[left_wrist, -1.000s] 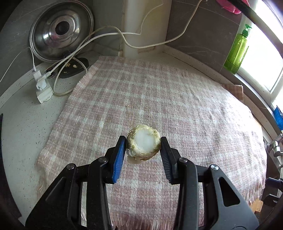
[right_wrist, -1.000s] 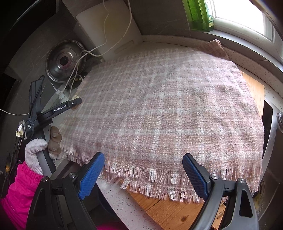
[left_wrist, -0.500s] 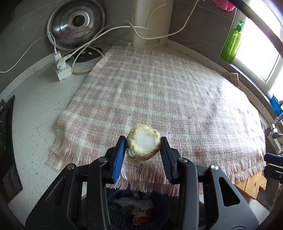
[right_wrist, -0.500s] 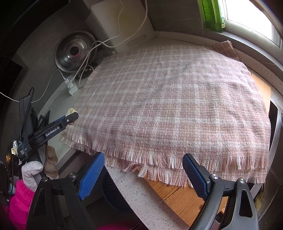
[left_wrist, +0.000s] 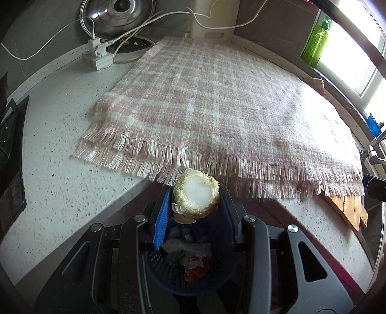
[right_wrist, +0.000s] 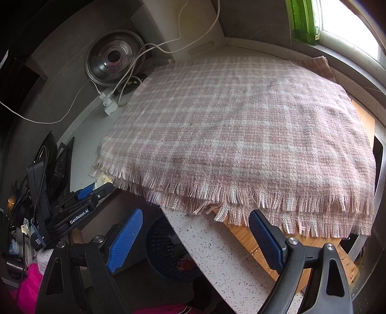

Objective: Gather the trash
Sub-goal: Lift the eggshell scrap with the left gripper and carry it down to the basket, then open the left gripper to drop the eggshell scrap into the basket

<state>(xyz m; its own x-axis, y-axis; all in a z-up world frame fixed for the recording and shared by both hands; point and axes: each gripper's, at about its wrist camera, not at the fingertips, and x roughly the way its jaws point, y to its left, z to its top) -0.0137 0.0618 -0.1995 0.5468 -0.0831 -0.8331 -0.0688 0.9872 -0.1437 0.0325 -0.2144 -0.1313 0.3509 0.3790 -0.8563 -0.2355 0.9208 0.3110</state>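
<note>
My left gripper (left_wrist: 196, 212) is shut on a cut cabbage stump (left_wrist: 196, 194), pale white in the middle with yellow-green leaf edges. It holds the stump off the counter's front edge, above a dark blue mesh bin (left_wrist: 193, 273) that holds wrappers and scraps. The right wrist view shows that gripper (right_wrist: 100, 189) at the left with the stump (right_wrist: 103, 180) in it, and the bin (right_wrist: 168, 251) below the counter. My right gripper (right_wrist: 195, 236) is open and empty, just off the counter's front edge.
A pink plaid fringed cloth (left_wrist: 217, 101) covers the speckled counter (left_wrist: 48, 149). A wooden board (left_wrist: 347, 207) sticks out under it at the right. A steel lid (left_wrist: 118, 14), a white plug strip (left_wrist: 97, 56) with cables, and a green soap bottle (left_wrist: 314, 43) stand at the back.
My left gripper has pulled back from over the cloth to past the counter's edge, with the cabbage stump still in it, and the bin has come into view. My right gripper has backed off slightly.
</note>
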